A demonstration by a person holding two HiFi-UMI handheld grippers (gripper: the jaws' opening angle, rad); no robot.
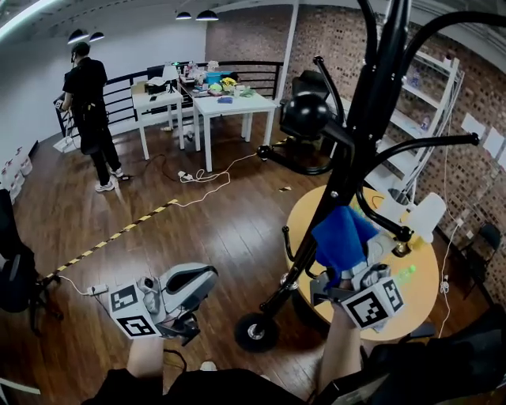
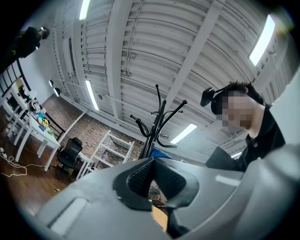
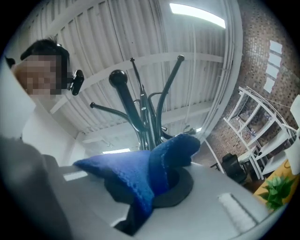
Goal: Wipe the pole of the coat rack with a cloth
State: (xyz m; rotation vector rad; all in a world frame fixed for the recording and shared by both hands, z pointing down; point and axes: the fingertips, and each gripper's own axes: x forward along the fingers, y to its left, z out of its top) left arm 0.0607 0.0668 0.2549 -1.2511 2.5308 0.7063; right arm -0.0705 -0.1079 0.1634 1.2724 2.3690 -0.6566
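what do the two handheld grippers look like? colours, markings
The left gripper and right gripper match: light grey moulded shells, black ribbed fingers, and each with a white cube bearing black square markers.

Interior evenly bright, ceiling strip lights (image 2: 261, 40) blown out in both gripper views, pendant lamps (image 1: 207, 15) lit at head view top, faint sheen on wood floor (image 1: 198, 229), strong fisheye bending, black vignetted corners, nearest foreground soft.
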